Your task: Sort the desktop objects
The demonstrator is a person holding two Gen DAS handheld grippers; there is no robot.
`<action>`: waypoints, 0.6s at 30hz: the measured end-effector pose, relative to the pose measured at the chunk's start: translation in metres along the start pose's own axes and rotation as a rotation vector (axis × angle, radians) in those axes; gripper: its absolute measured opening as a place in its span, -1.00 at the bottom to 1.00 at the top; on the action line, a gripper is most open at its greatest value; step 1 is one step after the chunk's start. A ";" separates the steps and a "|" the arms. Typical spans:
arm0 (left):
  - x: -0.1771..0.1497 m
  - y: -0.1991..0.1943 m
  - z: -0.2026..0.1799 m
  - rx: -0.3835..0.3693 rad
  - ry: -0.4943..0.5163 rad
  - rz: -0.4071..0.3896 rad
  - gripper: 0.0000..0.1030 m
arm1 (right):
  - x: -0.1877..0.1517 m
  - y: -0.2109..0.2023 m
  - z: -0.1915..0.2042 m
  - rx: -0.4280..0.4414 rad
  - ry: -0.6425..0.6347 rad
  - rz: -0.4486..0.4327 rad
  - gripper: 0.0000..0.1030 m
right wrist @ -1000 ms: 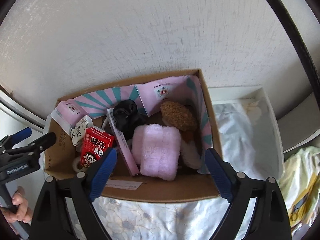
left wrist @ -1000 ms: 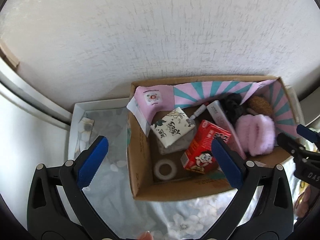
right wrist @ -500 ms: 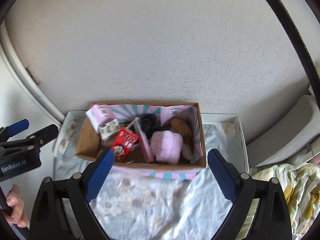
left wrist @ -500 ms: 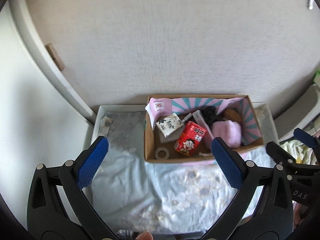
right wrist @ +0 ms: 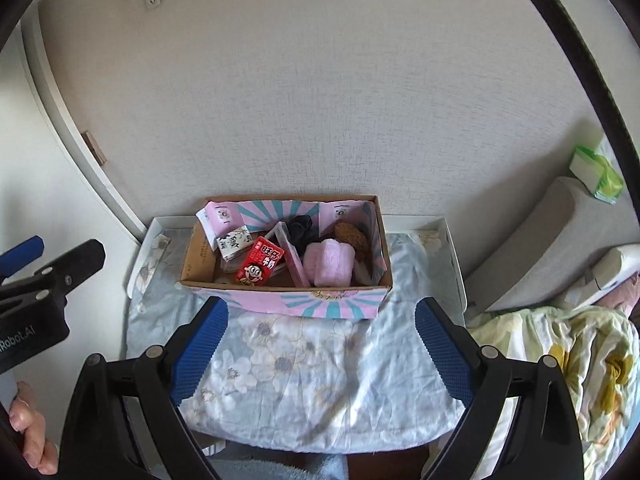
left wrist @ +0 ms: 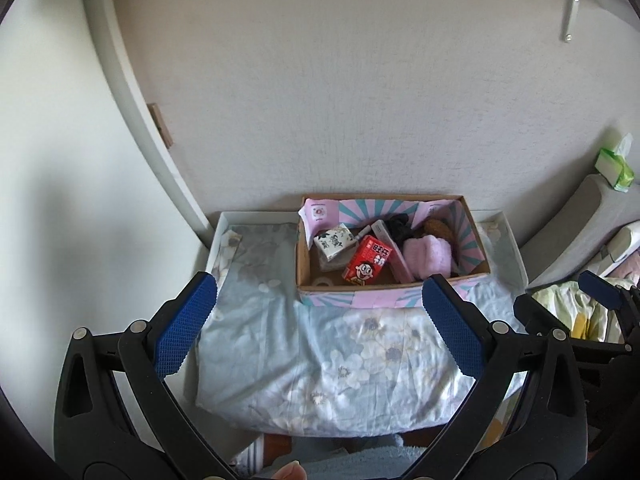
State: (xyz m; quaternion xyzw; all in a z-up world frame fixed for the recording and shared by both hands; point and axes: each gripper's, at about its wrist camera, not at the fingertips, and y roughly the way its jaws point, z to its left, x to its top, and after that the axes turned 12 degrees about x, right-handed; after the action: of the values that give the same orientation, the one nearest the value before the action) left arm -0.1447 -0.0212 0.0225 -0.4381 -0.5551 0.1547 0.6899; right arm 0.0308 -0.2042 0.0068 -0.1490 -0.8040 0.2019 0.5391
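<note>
Against the back wall, the cardboard box holds the red milk carton, pink towel and the rest; table cloth bare, sorting apparently finished; my left gripper and right gripper both gape, grasping nothing.

Hidden and cut-off parts around the cardboard box

Inside the box, the tape roll shows only as a sliver behind the near wall, and the black item at the back is too dark to identify. Left of the box, the left gripper is cropped by the right wrist view's edge.
</note>
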 end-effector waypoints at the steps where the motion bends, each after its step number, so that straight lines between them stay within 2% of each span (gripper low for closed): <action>1: -0.003 -0.004 0.001 0.004 0.000 -0.004 0.99 | -0.002 -0.004 0.001 0.002 0.005 -0.008 0.82; 8: -0.020 -0.004 -0.004 0.049 0.017 -0.016 0.99 | -0.017 -0.012 0.006 -0.057 0.002 -0.018 0.82; 11: -0.025 0.005 -0.007 0.057 0.039 0.019 0.99 | -0.018 -0.013 0.002 -0.053 0.011 -0.023 0.82; 18: -0.025 0.012 -0.008 0.086 0.043 0.030 0.99 | -0.019 -0.007 -0.003 -0.059 0.018 -0.007 0.82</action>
State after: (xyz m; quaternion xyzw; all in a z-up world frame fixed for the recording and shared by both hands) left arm -0.1431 -0.0353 -0.0029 -0.4195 -0.5265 0.1794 0.7174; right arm 0.0409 -0.2184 -0.0037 -0.1641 -0.8053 0.1748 0.5422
